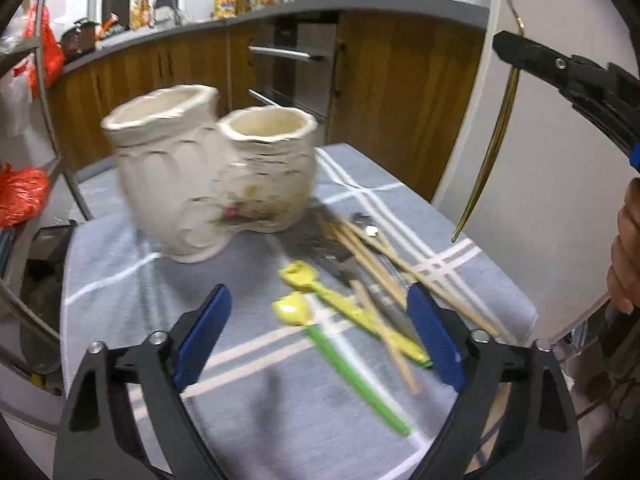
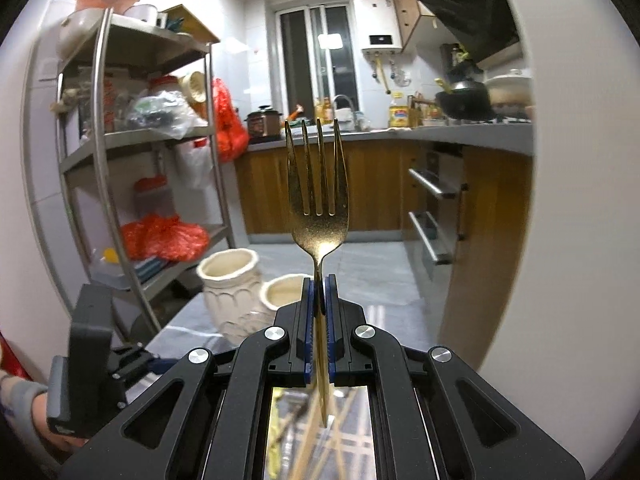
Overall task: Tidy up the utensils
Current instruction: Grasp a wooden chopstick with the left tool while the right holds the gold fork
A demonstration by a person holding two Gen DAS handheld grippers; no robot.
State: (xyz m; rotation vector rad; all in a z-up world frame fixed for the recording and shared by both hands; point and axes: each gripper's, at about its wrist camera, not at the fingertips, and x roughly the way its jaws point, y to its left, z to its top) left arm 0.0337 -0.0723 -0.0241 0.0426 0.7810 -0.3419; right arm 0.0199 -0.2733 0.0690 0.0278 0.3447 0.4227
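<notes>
A cream ceramic two-pot holder [image 1: 208, 168] [image 2: 236, 292] stands on the table's grey-blue striped cloth [image 1: 160, 292]. In front of it lie a yellow spoon [image 1: 296, 272], a yellow spoon with a green handle [image 1: 292, 308], several wooden chopsticks [image 1: 384, 256] and some metal utensils [image 1: 348, 268]. My left gripper [image 1: 318, 296] hangs open over the two spoons, its blue pads apart from them. My right gripper [image 2: 319, 280] [image 1: 504, 46] is shut on a gold fork [image 2: 318, 192] [image 1: 498, 136], held high to the right of the holder with its tines up.
A steel shelf rack [image 2: 140, 140] with red bags and containers stands left of the table. Wooden cabinets under a grey counter [image 1: 360, 4] run behind. A white wall [image 1: 560, 140] borders the table on the right. A person's hand [image 1: 626, 248] shows at the right edge.
</notes>
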